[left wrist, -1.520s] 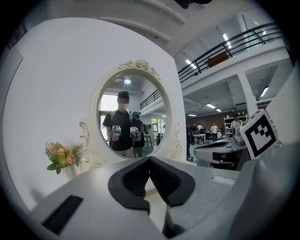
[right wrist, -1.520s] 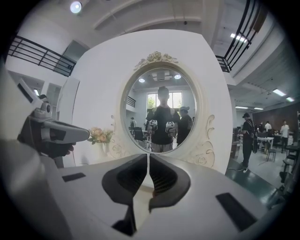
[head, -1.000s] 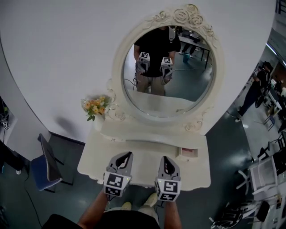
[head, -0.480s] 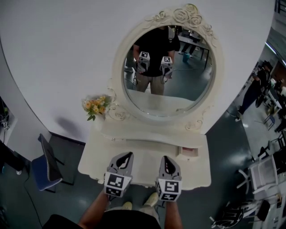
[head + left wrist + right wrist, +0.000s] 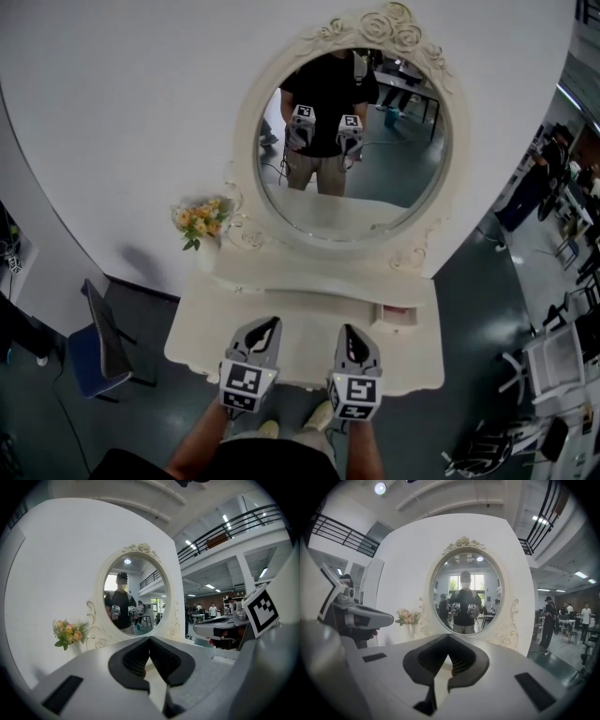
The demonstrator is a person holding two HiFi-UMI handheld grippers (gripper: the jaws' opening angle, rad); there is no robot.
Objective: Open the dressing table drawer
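The cream dressing table (image 5: 192, 337) stands against a white wall, under an oval mirror (image 5: 356, 202). On its raised back shelf at the right, a small drawer (image 5: 395, 317) shows a pinkish inside. Any front drawer below the tabletop is hidden from the head view. My left gripper (image 5: 271, 322) and right gripper (image 5: 348, 331) hover side by side over the table's front edge, pointing at the mirror. Both are shut, tips together, with nothing between them. They are seen along the jaws in the gripper views, left gripper (image 5: 149, 638) and right gripper (image 5: 449, 637).
A vase of flowers (image 5: 201, 223) stands at the table's back left. A blue chair (image 5: 92, 349) is on the floor to the left. A person (image 5: 528, 195) and folding chairs (image 5: 553, 366) are off to the right. The mirror reflects the person holding both grippers.
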